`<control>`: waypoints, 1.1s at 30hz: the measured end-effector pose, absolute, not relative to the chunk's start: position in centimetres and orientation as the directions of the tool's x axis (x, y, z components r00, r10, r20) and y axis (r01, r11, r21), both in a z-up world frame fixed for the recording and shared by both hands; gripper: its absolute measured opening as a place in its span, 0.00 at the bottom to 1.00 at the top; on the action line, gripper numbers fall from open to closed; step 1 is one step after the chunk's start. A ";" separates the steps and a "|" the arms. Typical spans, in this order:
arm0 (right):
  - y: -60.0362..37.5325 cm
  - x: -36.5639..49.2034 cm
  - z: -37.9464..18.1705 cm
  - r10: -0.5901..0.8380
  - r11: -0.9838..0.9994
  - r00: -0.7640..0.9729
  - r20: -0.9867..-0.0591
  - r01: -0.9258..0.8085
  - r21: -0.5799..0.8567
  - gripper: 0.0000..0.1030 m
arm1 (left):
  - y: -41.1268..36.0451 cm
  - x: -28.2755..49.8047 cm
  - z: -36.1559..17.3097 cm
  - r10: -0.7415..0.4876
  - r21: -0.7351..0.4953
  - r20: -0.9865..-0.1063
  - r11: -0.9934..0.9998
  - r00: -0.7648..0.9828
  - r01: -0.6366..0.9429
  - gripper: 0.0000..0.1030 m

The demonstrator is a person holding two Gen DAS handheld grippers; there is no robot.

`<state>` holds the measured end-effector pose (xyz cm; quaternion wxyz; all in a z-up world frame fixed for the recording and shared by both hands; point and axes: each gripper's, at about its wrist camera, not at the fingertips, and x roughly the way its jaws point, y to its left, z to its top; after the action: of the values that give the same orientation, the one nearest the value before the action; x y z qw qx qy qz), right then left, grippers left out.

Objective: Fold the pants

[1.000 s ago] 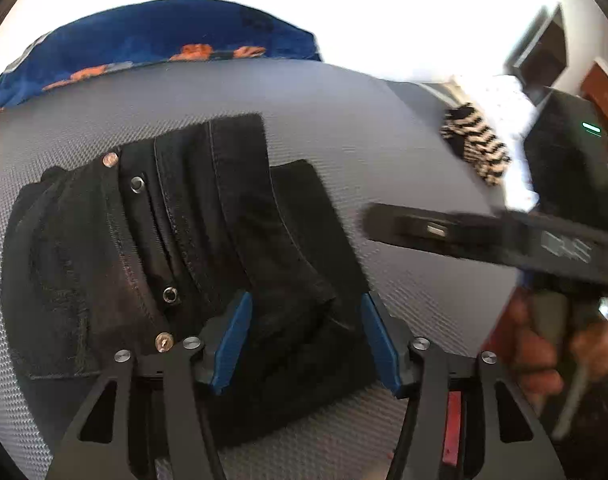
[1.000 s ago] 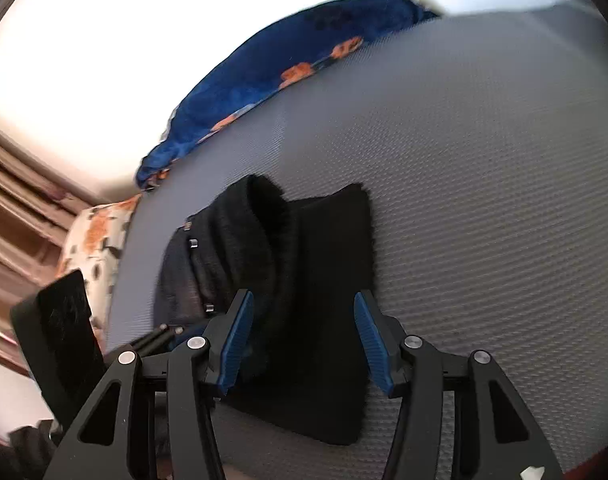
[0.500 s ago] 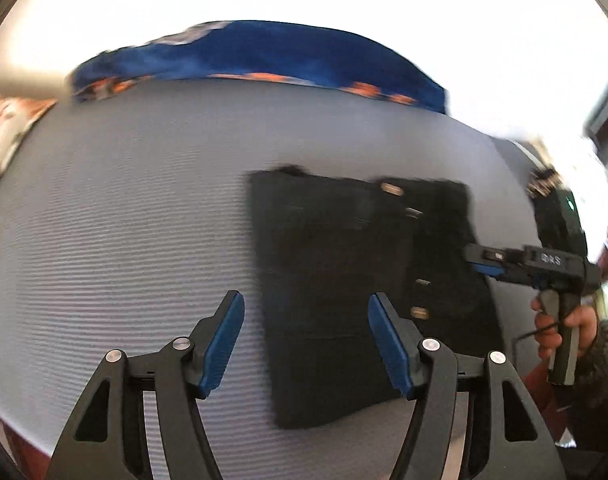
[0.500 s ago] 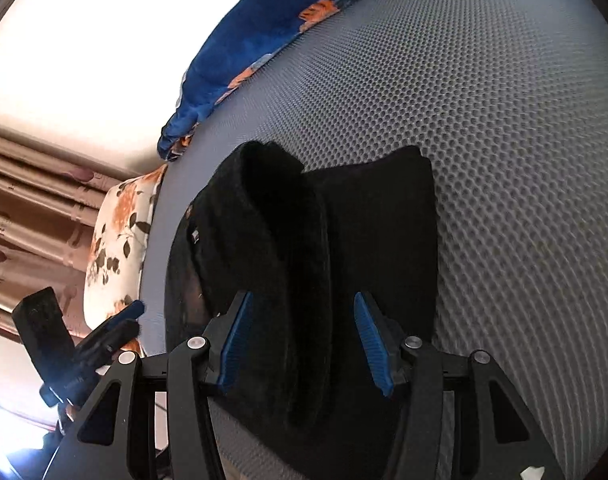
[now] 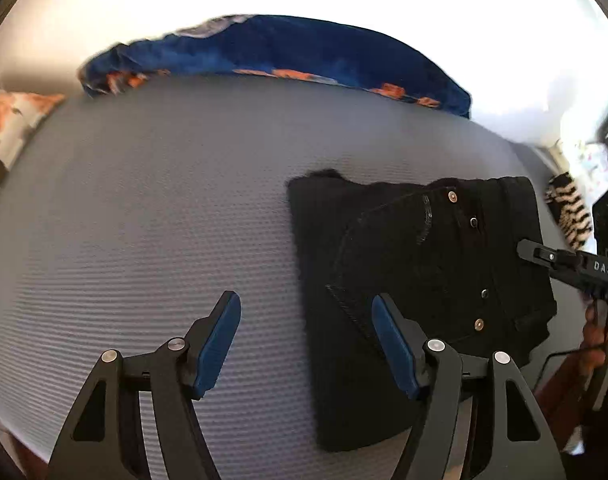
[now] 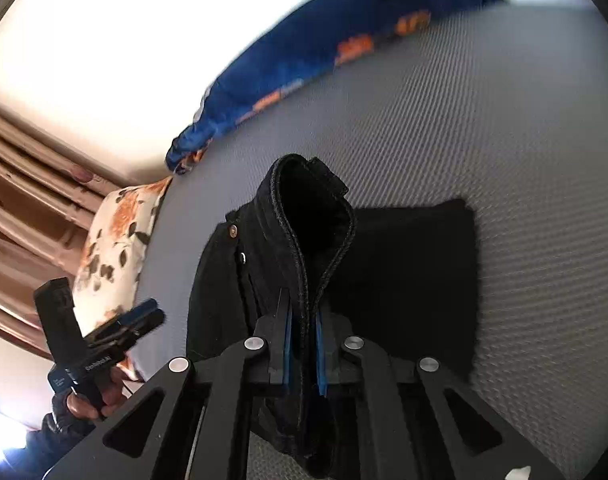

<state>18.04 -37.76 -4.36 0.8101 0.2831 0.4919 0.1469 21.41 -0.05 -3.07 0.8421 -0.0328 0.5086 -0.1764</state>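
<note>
Black folded pants point(image 5: 403, 260) lie on the grey mesh mattress point(image 5: 144, 200), waistband buttons facing up. My left gripper point(image 5: 304, 304) hovers over the pants' left edge and bare mattress. Its jaws are opening and nothing is between them. In the right wrist view my right gripper point(image 6: 302, 308) is closing, and its blue pads pinch a raised fold of the pants point(image 6: 415, 272) at the waistband edge. The right gripper point(image 5: 543, 256) shows at the pants' right side in the left wrist view. The left gripper point(image 6: 140, 316) shows at the left of the right wrist view, held by a hand.
A blue blanket point(image 5: 284, 52) with orange flowers lies along the mattress's far edge. A floral pillow point(image 6: 116, 236) sits at the left end, with curtains behind it. A black-and-white striped item point(image 5: 569, 208) lies off the right side.
My left gripper drew back off the pants to the left and now hangs beside their edge. My right gripper moved in and shut on the raised waistband fold.
</note>
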 end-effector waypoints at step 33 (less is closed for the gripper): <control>-41.3 8.0 -2.4 0.353 0.846 0.487 -0.799 0.198 0.495 0.09 | -4.6 17.6 -5.6 -0.438 -0.292 -0.837 0.865 0.328 0.408 0.67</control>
<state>7.99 -41.32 -2.41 0.8178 0.2732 0.5043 0.0475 17.64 -4.61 -5.61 0.8147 -0.0142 0.5183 -0.2597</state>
